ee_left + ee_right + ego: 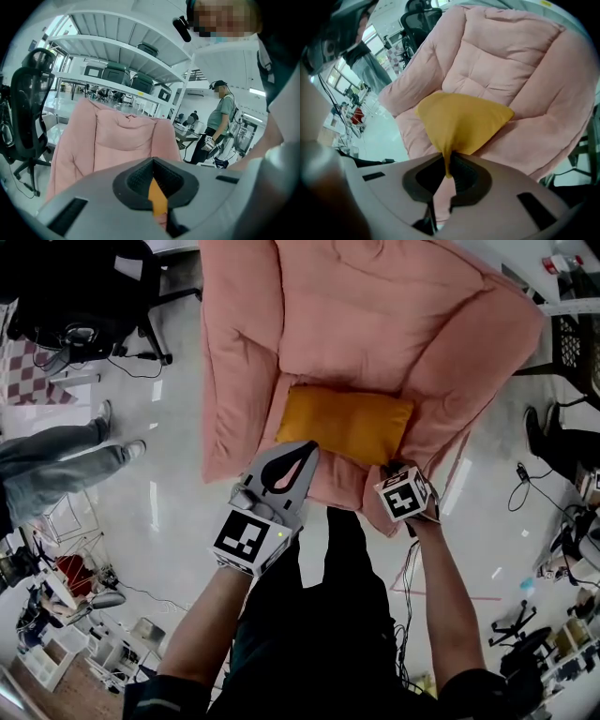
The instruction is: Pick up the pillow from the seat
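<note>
Find the orange pillow (345, 423) lying flat on the seat of the pink padded chair (375, 315), close against the backrest. Note the right gripper (449, 164) clamped on the near right corner, cloth drawn into a thin fold between the pads. Note the left gripper (302, 454) closed at the near left edge, a sliver of orange pinched inside. Lift both together, straight up and level. Squeeze firmly and avoid jerking or spreading the corners: with so little cloth caught, probably easy to lose.
</note>
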`<control>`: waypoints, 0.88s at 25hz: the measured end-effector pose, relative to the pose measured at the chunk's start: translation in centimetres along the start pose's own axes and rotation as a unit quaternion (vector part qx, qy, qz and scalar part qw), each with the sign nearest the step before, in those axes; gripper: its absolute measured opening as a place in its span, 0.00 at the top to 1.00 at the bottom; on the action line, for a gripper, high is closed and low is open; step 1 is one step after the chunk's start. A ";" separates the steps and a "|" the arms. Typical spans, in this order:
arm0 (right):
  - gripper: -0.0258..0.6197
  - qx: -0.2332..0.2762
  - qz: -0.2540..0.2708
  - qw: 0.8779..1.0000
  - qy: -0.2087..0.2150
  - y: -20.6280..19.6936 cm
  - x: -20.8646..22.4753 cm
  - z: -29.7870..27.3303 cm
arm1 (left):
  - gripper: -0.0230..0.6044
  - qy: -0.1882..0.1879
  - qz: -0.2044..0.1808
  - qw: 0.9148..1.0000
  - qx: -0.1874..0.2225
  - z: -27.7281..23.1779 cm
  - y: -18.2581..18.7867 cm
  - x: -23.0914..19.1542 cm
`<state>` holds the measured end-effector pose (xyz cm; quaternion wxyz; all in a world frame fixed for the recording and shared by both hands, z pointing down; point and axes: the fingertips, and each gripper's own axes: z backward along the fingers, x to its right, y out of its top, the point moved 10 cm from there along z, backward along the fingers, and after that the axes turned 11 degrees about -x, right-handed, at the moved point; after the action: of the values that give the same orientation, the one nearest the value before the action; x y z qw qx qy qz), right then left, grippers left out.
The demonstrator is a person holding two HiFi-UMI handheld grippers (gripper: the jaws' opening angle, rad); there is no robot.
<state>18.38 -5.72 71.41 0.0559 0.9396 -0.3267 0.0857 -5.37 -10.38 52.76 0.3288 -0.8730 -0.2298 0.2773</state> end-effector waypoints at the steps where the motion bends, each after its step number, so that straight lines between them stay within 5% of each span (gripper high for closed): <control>1: 0.92 0.010 -0.015 1.000 0.022 0.0 0.0 0.3 | 0.96 0.001 -0.001 1.000 0.002 0.3 0.0 -0.1; 7: 0.93 0.083 -0.075 0.985 0.130 0.5 -0.8 3.2 | 0.96 0.010 -0.003 1.000 0.010 2.8 -0.4 -0.3; 12: 0.93 0.163 -0.121 0.958 0.200 1.0 -2.4 6.9 | 0.96 0.028 -0.005 0.999 0.029 6.1 0.0 -0.1; 17: 0.94 0.262 -0.167 0.907 0.285 2.1 -4.6 11.9 | 0.96 0.057 0.000 0.997 0.061 10.0 1.3 -0.7; 22: 0.94 0.345 -0.192 0.862 0.317 2.5 -6.6 17.6 | 0.96 0.062 -0.005 0.994 0.090 13.6 3.5 -0.7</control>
<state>13.98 -6.50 53.01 -0.1559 0.8650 -0.0544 0.4738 -13.77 -7.01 41.97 0.4214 -0.8542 -0.1868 0.2405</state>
